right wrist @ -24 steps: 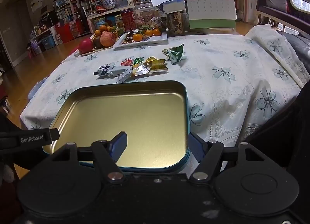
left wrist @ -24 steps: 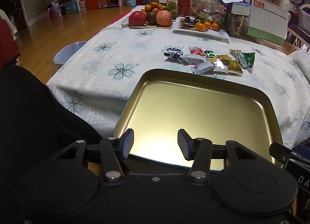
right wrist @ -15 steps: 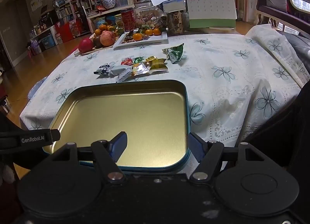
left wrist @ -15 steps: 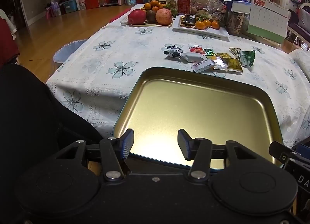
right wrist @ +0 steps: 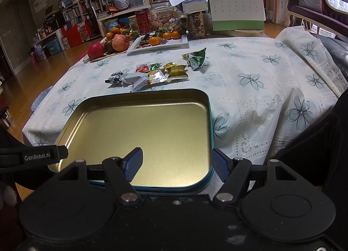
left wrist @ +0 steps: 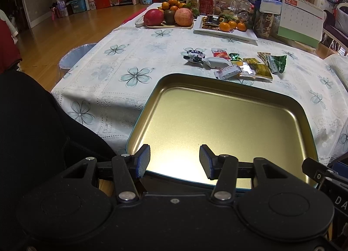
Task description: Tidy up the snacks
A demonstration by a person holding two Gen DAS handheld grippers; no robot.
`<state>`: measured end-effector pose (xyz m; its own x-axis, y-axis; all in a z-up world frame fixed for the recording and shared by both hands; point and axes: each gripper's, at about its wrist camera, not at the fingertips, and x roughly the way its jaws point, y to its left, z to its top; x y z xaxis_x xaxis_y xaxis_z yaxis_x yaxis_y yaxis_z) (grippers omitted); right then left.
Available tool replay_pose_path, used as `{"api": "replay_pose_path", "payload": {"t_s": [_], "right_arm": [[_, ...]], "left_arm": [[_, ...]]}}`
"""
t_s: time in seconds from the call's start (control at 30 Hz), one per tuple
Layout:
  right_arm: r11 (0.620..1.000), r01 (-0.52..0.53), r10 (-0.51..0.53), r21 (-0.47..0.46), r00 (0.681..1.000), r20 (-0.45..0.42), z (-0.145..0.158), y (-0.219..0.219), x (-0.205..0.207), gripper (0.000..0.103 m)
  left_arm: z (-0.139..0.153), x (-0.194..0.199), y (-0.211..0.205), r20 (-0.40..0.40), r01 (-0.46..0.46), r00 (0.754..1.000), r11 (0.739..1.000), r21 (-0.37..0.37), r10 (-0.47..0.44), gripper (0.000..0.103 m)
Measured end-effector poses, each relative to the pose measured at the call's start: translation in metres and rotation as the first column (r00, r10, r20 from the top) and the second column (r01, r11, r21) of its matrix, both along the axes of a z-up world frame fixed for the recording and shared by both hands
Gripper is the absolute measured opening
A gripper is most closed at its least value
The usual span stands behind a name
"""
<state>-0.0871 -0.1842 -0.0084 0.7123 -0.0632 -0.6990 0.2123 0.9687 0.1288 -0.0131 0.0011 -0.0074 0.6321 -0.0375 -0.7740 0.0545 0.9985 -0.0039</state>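
Gold tin tray (left wrist: 302, 116) sits at the near edge of the surface (left wrist: 134, 55) with nothing in it. The snack packets (left wrist: 235, 64) are piled just past its far rim, one reading "HAWTHORN". Left tongs (left wrist: 174, 161) and right tongs (right wrist: 177, 165) hover spread wide over the tray's near rim, holding nothing.

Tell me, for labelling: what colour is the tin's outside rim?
Teal-blue tin, gold inside; clearest in the right wrist view.

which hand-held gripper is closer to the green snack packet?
Right: the green snack packet lies almost straight ahead. Left sits further left; the packet is far right.
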Motion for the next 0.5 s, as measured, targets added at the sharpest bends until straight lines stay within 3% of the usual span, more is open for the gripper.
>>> {"api": "replay_pose_path", "payload": {"t_s": [0.5], "right_arm": [[1.000,0.000,0.000,0.001,1.000,-0.002,0.0005,-0.0007,0.0005,0.072]], "left_arm": [[-0.0001,0.0000,-0.0001,-0.001,-0.002,1.000,1.000,0.001,0.002,0.057]]}}
